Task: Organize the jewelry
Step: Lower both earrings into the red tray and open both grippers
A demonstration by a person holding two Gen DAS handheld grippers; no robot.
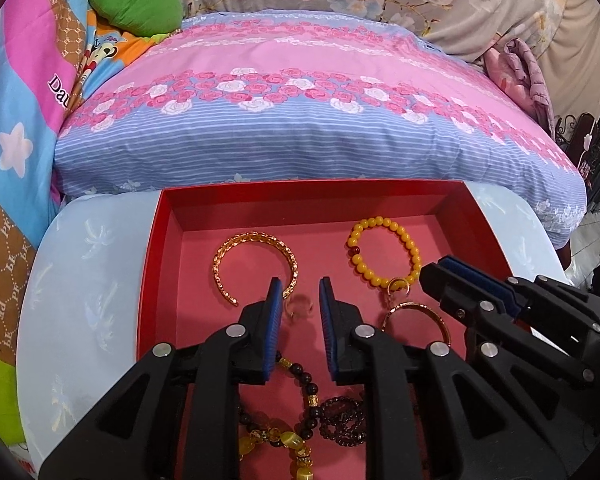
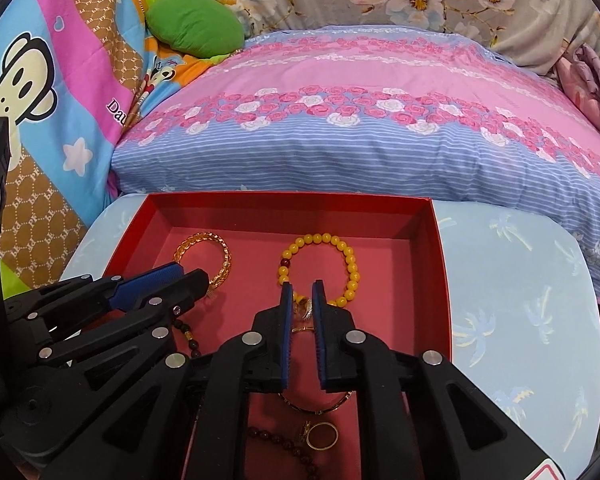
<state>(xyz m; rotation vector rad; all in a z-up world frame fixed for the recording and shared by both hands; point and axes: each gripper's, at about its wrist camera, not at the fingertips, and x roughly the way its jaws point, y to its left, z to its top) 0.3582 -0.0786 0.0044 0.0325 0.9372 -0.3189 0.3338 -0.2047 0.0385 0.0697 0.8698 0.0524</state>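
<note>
Red tray, pink-lined, holds the jewelry. Left claw: parted, nothing held; clear ring between its tips, gold cuff just left. Right claw: narrowly parted over a small gold ring; yellow bead bracelet just ahead.

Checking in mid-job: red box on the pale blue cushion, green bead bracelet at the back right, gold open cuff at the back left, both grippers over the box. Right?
One slip: the bead bracelet is yellow, not green, as the left wrist view shows. The rest holds: red box on the pale blue cushion, gold cuff back left, left gripper and right gripper over it.
</note>
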